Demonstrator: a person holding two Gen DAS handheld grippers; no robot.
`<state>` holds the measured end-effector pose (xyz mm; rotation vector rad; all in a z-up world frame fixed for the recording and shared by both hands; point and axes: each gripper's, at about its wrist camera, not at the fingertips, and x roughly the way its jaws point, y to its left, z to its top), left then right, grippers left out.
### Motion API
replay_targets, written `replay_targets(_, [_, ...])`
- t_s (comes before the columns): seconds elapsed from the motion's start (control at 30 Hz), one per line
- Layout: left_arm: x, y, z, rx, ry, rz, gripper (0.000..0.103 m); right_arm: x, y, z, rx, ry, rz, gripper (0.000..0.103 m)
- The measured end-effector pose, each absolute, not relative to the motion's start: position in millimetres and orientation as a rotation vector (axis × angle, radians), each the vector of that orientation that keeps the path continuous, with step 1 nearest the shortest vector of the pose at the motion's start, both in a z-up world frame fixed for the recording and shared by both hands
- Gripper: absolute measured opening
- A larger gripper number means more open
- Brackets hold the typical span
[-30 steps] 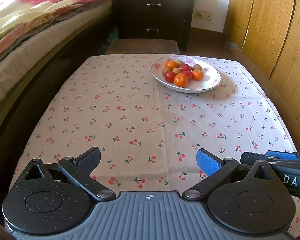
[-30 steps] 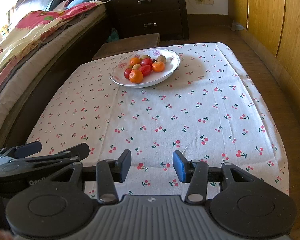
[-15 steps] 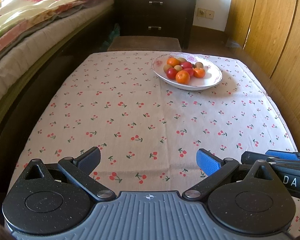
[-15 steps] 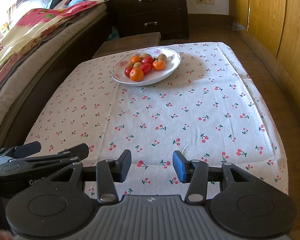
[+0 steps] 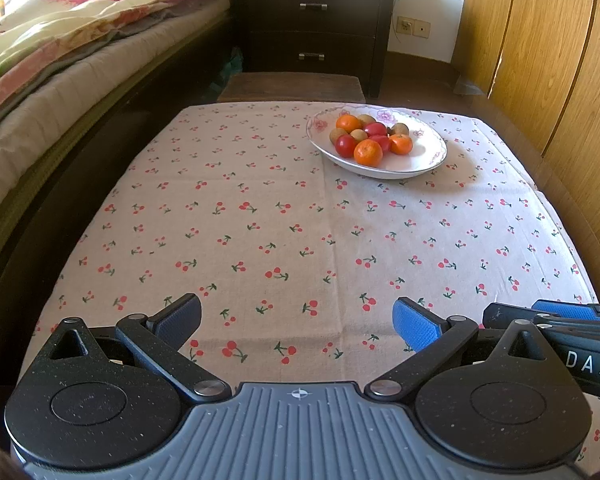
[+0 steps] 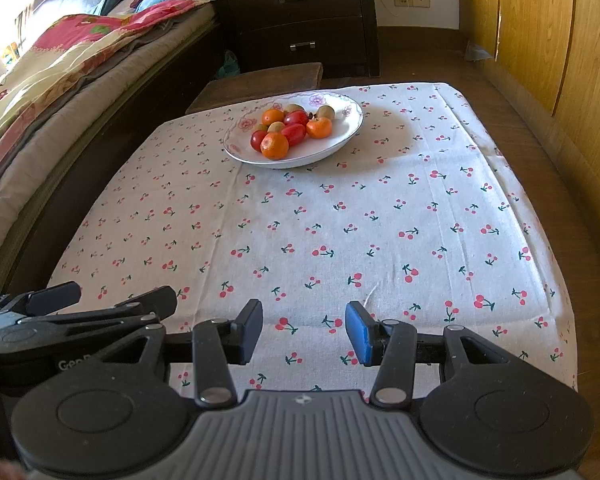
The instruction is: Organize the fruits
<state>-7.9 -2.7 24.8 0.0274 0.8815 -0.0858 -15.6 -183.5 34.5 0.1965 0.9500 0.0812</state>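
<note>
From the left wrist camera, the left gripper (image 5: 296,320) hangs low over the near edge of the table (image 5: 260,232), its jaws spread wide with nothing between them. Far across the cherry-print cloth sits a white plate (image 5: 428,160) with a flowered rim, and all the fruit in sight is heaped on it: three oranges (image 5: 368,153), a few red tomatoes (image 5: 345,145) and several small brown fruits (image 5: 399,129), bunched toward the plate's left half. No fruit lies loose on the cloth. The right gripper's side shows at the lower right edge.

From the right wrist camera, the right gripper (image 6: 304,330) also hovers over the near edge, jaws parted to a middling gap and empty. The plate (image 6: 340,140) is again well apart from it, near the far left of the table, with the fruits mixed — orange (image 6: 274,145), red (image 6: 293,134) and brown (image 6: 325,112) touching one another.

As a judgement: the fruit gathered on one plate fits a gathering job finished, yet the mixed heap equally fits a sorting by kind not yet made. The pictures do not settle which.
</note>
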Motion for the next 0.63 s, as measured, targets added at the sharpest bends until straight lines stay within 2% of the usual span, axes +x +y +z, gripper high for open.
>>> replay_targets(0.63, [-8.2,-2.0,24.8,0.021,0.886,-0.075,0.103,-16.2,-182.7,34.1,0.199,0.951,0.082,0.046])
